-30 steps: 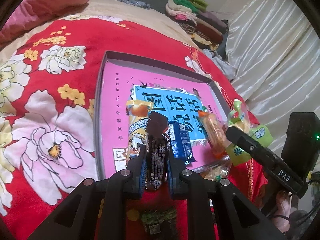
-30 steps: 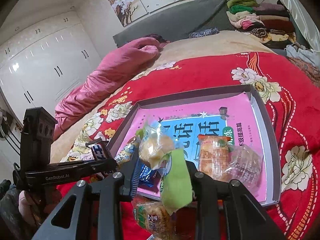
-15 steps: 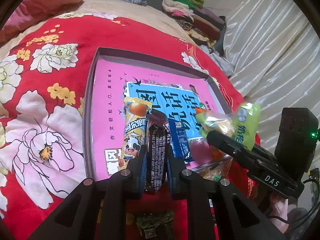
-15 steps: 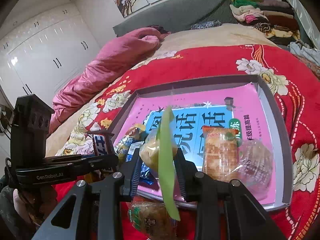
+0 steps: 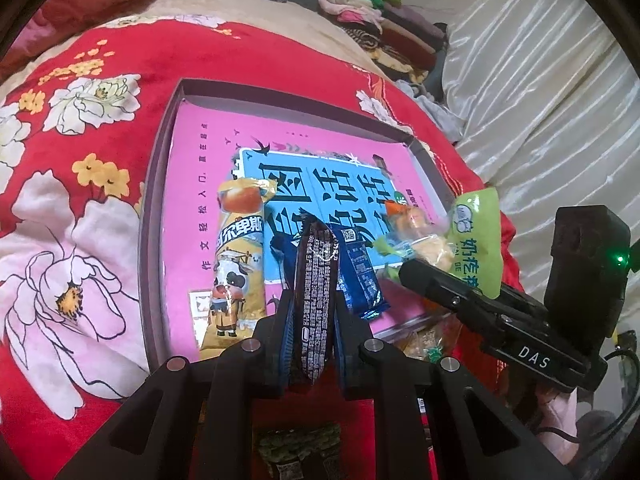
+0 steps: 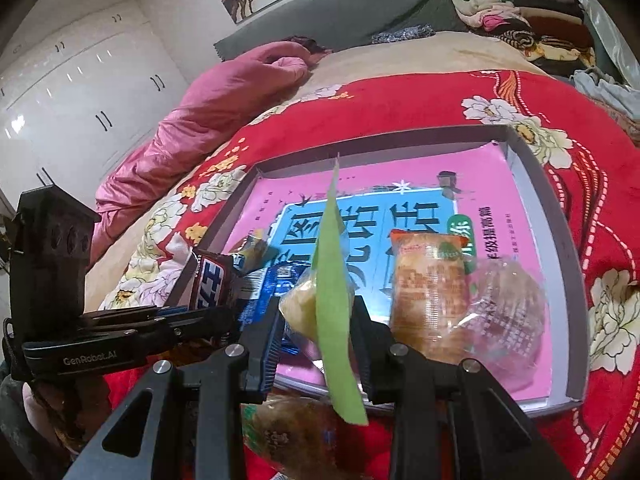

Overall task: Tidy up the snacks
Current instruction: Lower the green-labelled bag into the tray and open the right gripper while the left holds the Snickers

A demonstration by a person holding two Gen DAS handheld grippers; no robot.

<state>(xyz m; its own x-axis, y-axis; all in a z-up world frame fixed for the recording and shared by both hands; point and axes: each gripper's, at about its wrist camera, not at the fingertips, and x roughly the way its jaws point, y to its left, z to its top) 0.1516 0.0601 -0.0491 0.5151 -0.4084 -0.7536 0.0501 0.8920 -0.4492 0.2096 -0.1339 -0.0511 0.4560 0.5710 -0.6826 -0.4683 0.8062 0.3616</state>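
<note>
Bedroom setup again: everything's on the bed, on a big red quilt with white and pink peony flowers point(image 5: 68, 240), white wardrobe doors off to one side in the right-hand view. Sitting on the quilt is the shallow grey cardboard box lid point(image 5: 160, 184) I'm using as a tray, lined with a pink-and-blue book cover point(image 5: 208, 168).

Already lying in the tray: a yellow cartoon-cow snack stick point(image 5: 236, 264), a blue foil wafer packet point(image 5: 360, 276), an orange cake packet point(image 6: 430, 292) and a clear-wrapped round pastry point(image 6: 506, 308).

So I reckon I'm mid-delivery, both hands loaded. My left tool point(image 5: 310, 316) is clamped tight on a dark brown chocolate bar wrapper point(image 5: 314, 304), held upright over the tray's near edge. My right tool point(image 6: 316, 340) is closed on a green-and-clear packet with a yellow cake inside point(image 6: 332, 300), hanging edge-on above the near edge too.

Next I'd guess each one needs lowering into a free slot: chocolate between the cow stick and the blue packet, cake left of the orange one. Then let go gently so nothing slides. A couple more packets are on the quilt below the tray.
</note>
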